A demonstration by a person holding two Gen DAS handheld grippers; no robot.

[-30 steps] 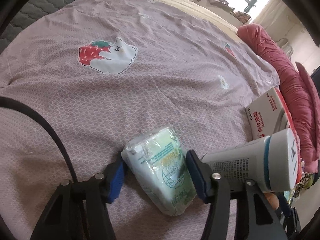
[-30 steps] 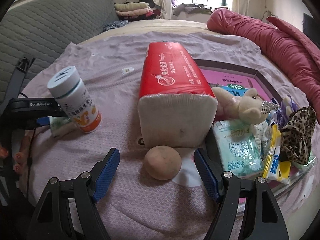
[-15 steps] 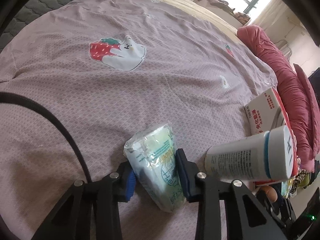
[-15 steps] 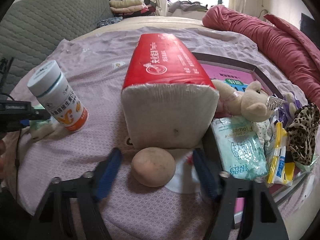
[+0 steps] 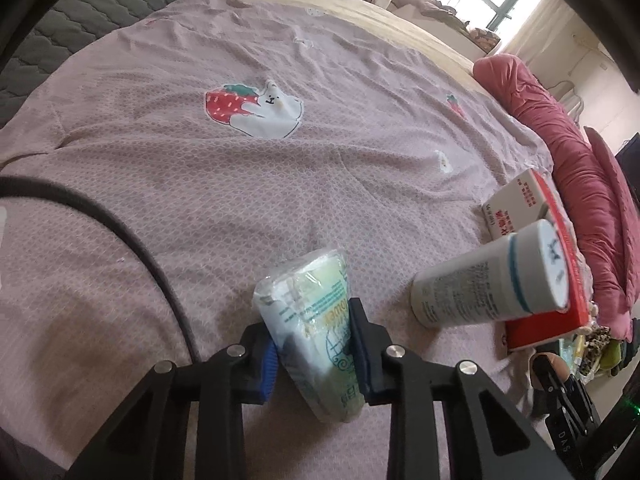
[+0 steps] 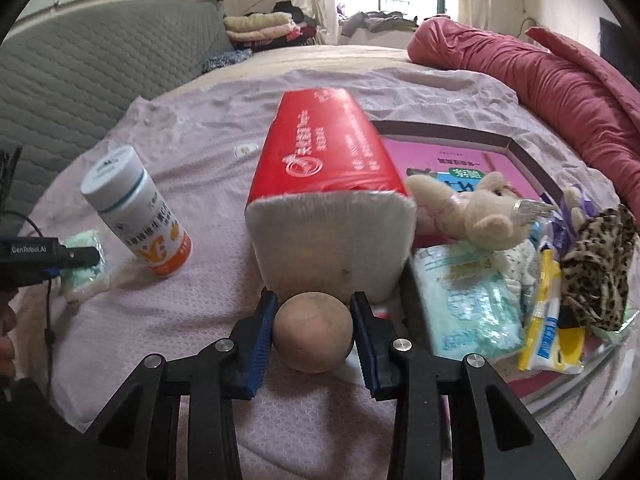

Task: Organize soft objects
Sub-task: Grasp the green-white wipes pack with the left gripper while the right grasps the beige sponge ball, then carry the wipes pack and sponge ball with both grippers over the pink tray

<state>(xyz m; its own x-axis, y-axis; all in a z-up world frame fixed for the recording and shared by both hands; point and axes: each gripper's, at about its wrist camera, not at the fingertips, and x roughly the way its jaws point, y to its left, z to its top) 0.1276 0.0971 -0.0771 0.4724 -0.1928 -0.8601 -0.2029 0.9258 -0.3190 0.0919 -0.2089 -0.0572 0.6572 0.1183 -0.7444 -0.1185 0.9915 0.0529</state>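
Already both your grippers were closing on their objects.
Your left gripper (image 5: pixel 312 344) squeezed the tissue pack (image 5: pixel 316 328) across its short width, long axis pointing away from you; your right gripper (image 6: pixel 314 332) pinched the round ball (image 6: pixel 313 332), just before the red tissue brick (image 6: pixel 328 200).

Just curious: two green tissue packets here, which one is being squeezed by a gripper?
The small packet beside the white bottle, between the closing left gripper; the other packet lies untouched in the tray.

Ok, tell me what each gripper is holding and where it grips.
Left gripper, closing, pinches the tissue pack across its lower middle. Right gripper, closing, clasps the potato at its two sides.
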